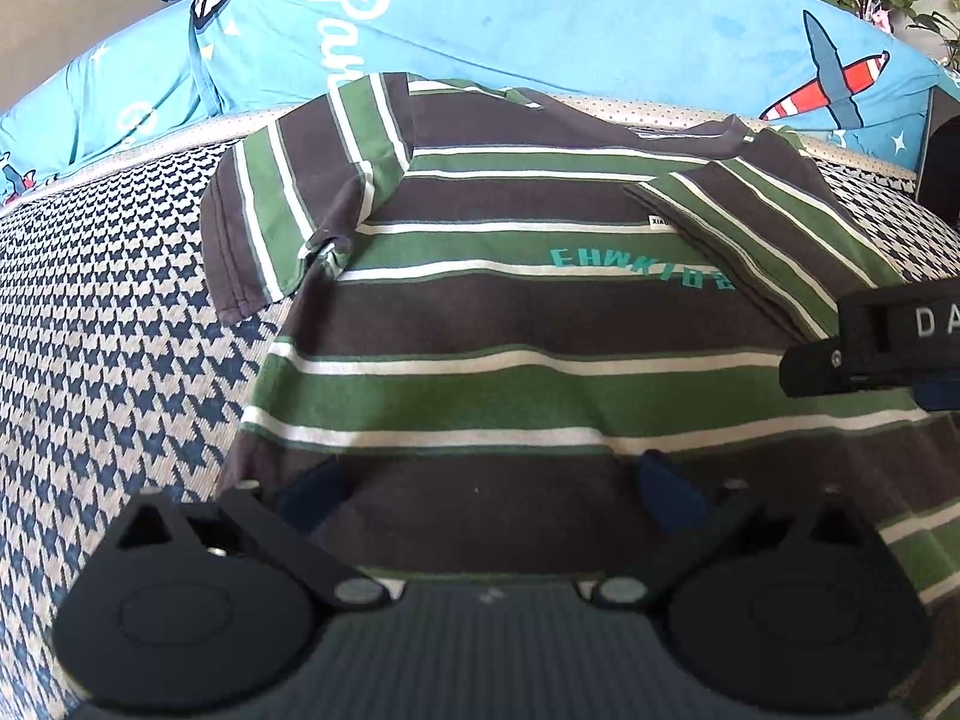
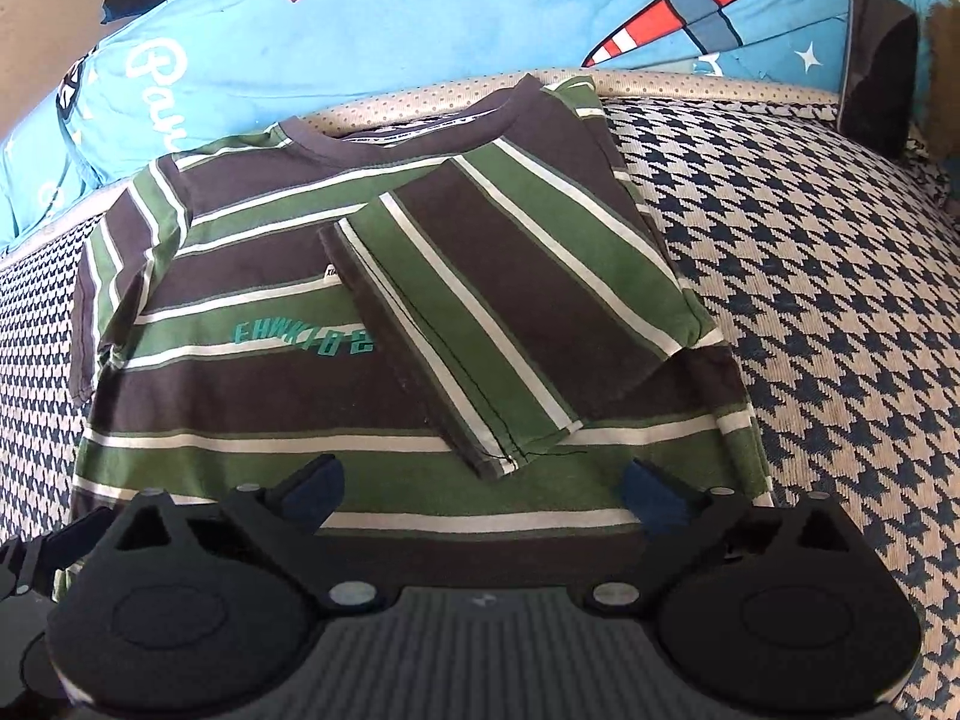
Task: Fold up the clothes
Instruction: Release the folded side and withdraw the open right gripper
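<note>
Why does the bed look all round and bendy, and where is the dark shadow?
Both views bend because the lenses are fisheye: the bed curves at the edges. In the left wrist view, a shadow darkens the shirt near the left gripper; the right wrist view looks evenly bright.

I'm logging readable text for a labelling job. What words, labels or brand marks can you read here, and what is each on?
"EHWKIDS", teal, seen upside down and partly covered by the folded sleeve, last letters unsure: on the shirt chest.
"XIA...", cut off: white tag on the shirt.
"Par...", white script, cut off: on the blue bedding.
"DA...", cut off: on the right gripper.
Neck tape print: too small to read.
</note>
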